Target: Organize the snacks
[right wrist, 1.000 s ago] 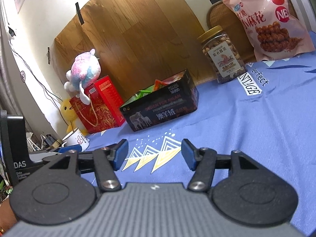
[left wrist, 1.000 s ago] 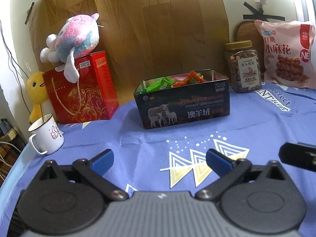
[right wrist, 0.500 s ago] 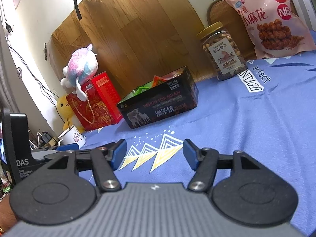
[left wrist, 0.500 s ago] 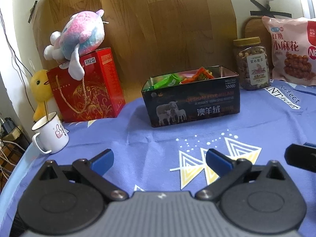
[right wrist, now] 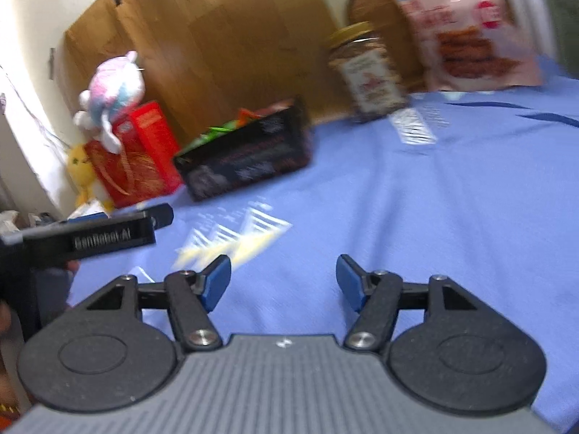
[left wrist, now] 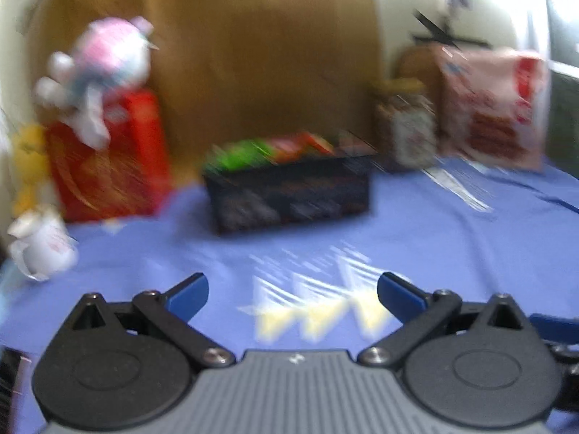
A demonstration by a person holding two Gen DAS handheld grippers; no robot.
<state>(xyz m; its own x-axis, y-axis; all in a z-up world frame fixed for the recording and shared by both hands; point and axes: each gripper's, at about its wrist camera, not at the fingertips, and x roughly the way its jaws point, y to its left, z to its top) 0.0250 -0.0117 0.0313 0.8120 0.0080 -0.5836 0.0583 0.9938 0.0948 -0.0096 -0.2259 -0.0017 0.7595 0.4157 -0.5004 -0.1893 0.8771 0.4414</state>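
Note:
A black tin box holding green and orange snack packets stands on the blue cloth; it also shows in the right wrist view. A jar of nuts and a pink snack bag stand at the back right. My left gripper is open and empty, well short of the box. My right gripper is open and empty over the cloth. Both views are blurred.
A red gift bag with a plush toy on it stands left of the box, beside a yellow duck and a white mug. A wooden board leans behind. The left gripper's body shows at the right view's left.
Both grippers have moved, blurring the views. The left view has risen and pulled back a little; the right gripper has swung so the left gripper now shows closer beside it. Jaws stay open.

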